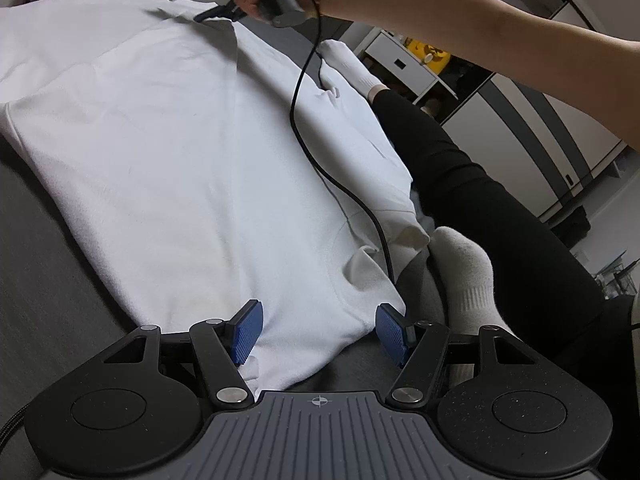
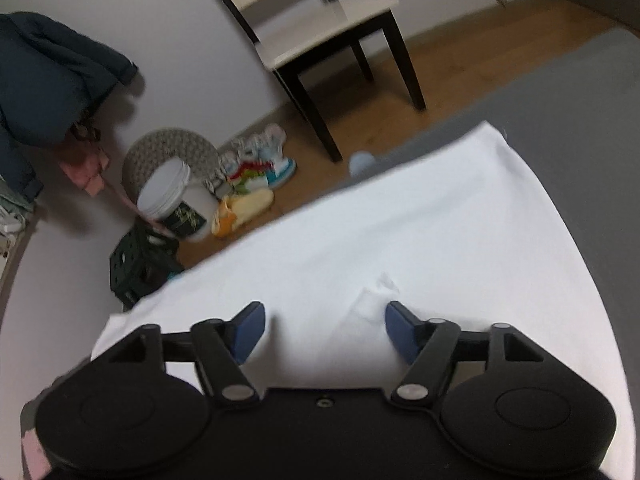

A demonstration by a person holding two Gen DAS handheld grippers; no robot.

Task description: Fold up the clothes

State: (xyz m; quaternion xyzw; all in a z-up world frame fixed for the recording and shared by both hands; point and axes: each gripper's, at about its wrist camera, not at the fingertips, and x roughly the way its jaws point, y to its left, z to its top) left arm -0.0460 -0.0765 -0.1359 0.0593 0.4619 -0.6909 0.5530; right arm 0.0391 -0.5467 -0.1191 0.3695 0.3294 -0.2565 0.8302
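I see a grey mat point(image 1: 52, 248) carrying everything, laid over a wooden floor point(image 2: 472, 60). A white garment point(image 1: 180, 152) lies spread flat on it, covering most of the mat. At its right edge my view shows a person's legs in black trousers point(image 1: 480, 200) and white socks point(image 1: 468, 276) resting on the mat.

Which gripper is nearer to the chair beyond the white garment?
Right. The right gripper hangs open over the white garment's far edge, the chair just ahead on the floor. The left gripper sits open at the near edge, the garment's whole length away.
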